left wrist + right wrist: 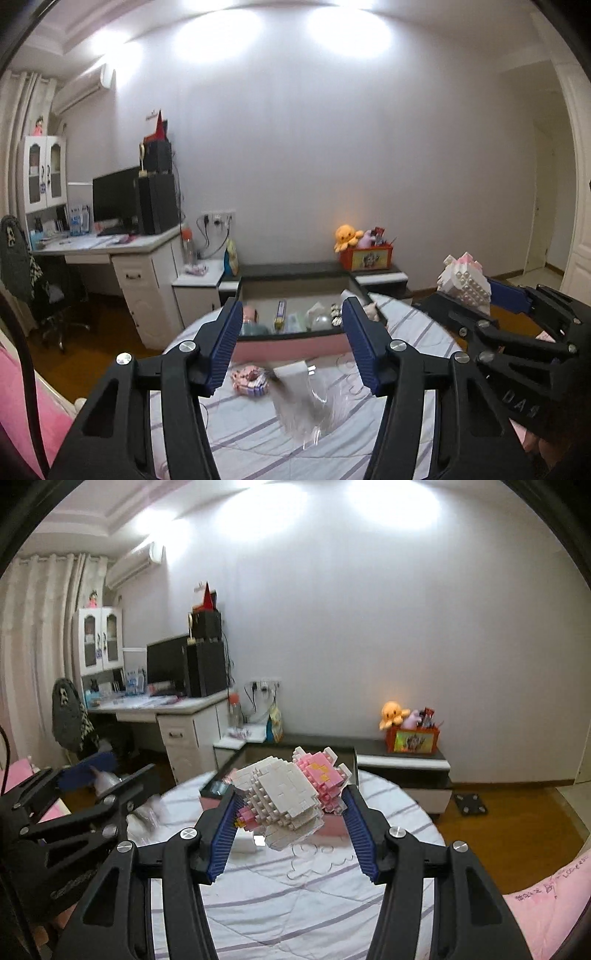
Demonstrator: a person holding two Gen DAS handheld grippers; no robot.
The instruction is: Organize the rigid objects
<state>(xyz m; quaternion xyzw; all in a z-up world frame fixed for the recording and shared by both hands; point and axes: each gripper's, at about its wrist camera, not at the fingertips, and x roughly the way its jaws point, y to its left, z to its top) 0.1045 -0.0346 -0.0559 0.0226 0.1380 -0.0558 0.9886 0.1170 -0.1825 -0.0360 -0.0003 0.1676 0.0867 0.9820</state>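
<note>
My right gripper [290,805] is shut on a white and pink brick-built figure [291,797], held above the striped bedsheet [295,904]. The figure and the right gripper [476,295] also show at the right of the left wrist view. My left gripper [291,332] is open and empty above the sheet, over a crumpled clear plastic bag [306,402] and a small pink brick piece [249,380]. Beyond them lies an open storage box [291,317] with a pink front wall, holding several small items. The left gripper [92,779] also appears at the left of the right wrist view.
A white desk [110,243] with a monitor and black speakers stands at the left, with a chair [22,266]. A low dark cabinet [380,275] against the wall carries an orange box [365,256] with plush toys. A pink quilt [546,904] lies at the right.
</note>
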